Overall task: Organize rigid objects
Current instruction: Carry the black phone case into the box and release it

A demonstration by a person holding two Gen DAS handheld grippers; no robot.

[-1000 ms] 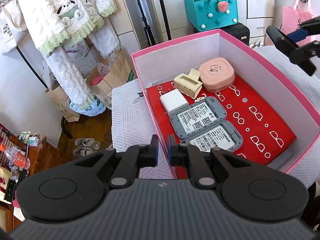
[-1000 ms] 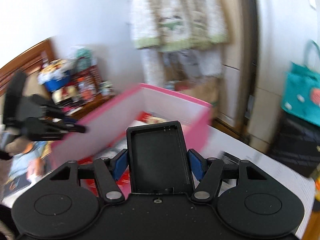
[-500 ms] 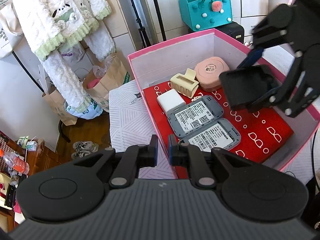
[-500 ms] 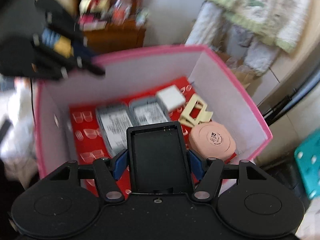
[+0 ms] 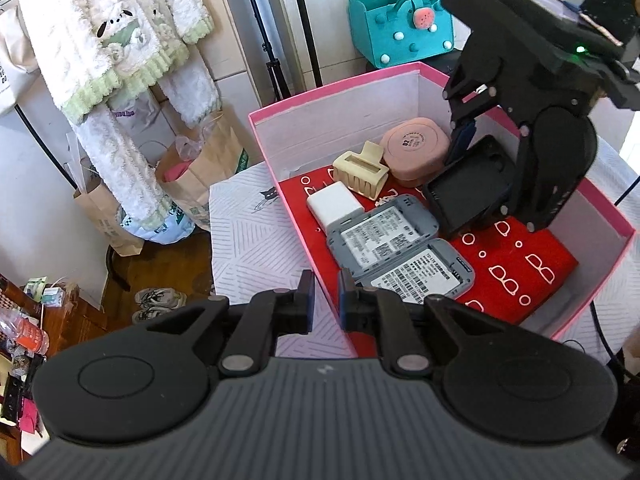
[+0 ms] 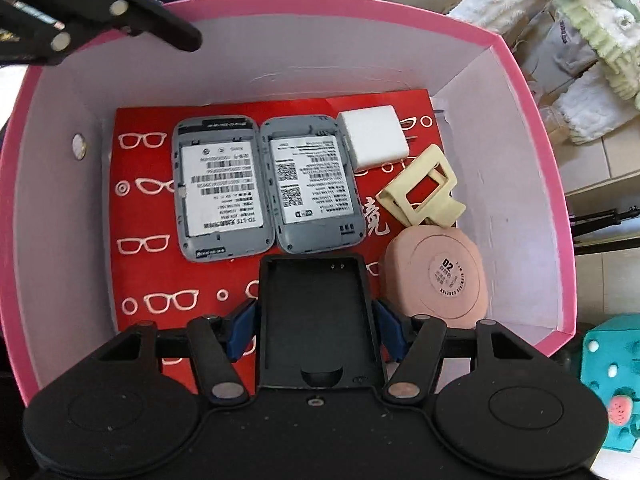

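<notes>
A pink box (image 5: 332, 84) (image 6: 320, 4) lined with a red card (image 6: 152, 272) holds two grey routers (image 6: 218, 188) (image 6: 316, 184), a white charger (image 6: 374, 140), a cream hair clip (image 6: 424, 192) and a pink round case (image 6: 436, 276). My right gripper (image 6: 316, 332) (image 5: 476, 184) points down into the box, shut on a black rectangular shell (image 6: 316, 312) (image 5: 468, 188). The shell hangs just above the red card, between the routers and the pink case. My left gripper (image 5: 325, 300) is shut on the box's near side wall.
The box rests on a white patterned tablecloth (image 5: 248, 240). Beyond the table are a teal bag (image 5: 400, 28), paper bags (image 5: 200, 168), hanging fluffy clothes (image 5: 120, 40) and shoes on the wooden floor (image 5: 160, 300). Bare red card (image 5: 516, 264) shows at the box's right end.
My right gripper has swung in over the box with the black shell, turned to point down and sunk inside. The left gripper has kept its hold on the wall.
</notes>
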